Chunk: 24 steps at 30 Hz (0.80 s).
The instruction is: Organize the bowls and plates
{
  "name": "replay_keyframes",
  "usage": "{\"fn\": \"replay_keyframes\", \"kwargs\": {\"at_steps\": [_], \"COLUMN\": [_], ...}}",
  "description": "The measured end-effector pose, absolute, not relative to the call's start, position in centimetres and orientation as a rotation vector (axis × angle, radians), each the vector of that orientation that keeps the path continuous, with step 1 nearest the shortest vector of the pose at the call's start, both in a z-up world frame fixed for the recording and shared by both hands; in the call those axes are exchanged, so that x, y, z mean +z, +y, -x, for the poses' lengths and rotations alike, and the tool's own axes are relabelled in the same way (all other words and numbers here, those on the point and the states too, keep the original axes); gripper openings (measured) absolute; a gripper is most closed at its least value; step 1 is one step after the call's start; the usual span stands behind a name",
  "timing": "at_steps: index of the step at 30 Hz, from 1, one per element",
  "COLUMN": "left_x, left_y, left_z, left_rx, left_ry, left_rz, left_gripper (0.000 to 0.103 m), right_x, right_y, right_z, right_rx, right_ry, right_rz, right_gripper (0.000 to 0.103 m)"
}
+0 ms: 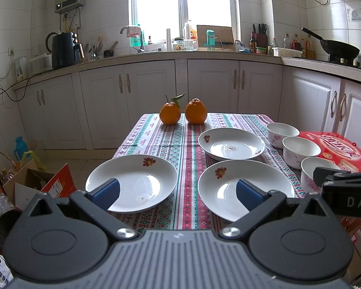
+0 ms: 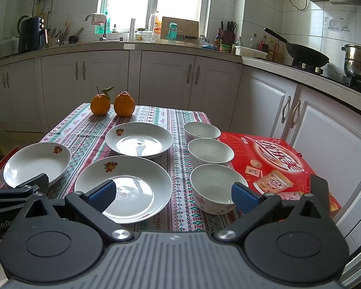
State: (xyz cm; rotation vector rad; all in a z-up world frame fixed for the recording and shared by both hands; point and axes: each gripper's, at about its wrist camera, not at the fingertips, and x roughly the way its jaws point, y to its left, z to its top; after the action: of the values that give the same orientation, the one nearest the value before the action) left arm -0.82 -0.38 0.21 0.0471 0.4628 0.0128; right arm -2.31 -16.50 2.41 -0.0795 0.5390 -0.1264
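Hovering apart over the worktop (image 1: 156, 130), my left tongs (image 1: 178, 192) straddle the gap between two near plates (image 1: 132, 183) (image 1: 245, 187); my right tongs (image 2: 173, 193) gape (nothing held) between plate (image 2: 124, 187) and nearest bowl (image 2: 216, 187).

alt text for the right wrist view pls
The open right claw hovers over a patterned tablecloth holding three white plates and a row of three white bowls. Two oranges sit behind, a red box to the right.
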Motion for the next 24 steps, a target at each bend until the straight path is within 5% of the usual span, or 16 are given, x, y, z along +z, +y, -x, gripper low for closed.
{"fn": "replay_keyframes", "kwargs": {"at_steps": [24], "left_x": [0.1], "left_y": [0.1], "left_z": [0.2], "left_rx": [0.0], "left_ry": [0.454], "left_rz": [-0.061], "left_gripper": [0.102], "right_x": [2.8], "right_y": [-16.6], "right_z": [1.1], "right_rx": [-0.053], "right_ry": [0.557], "right_rz": [0.072], "right_gripper": [0.103]}}
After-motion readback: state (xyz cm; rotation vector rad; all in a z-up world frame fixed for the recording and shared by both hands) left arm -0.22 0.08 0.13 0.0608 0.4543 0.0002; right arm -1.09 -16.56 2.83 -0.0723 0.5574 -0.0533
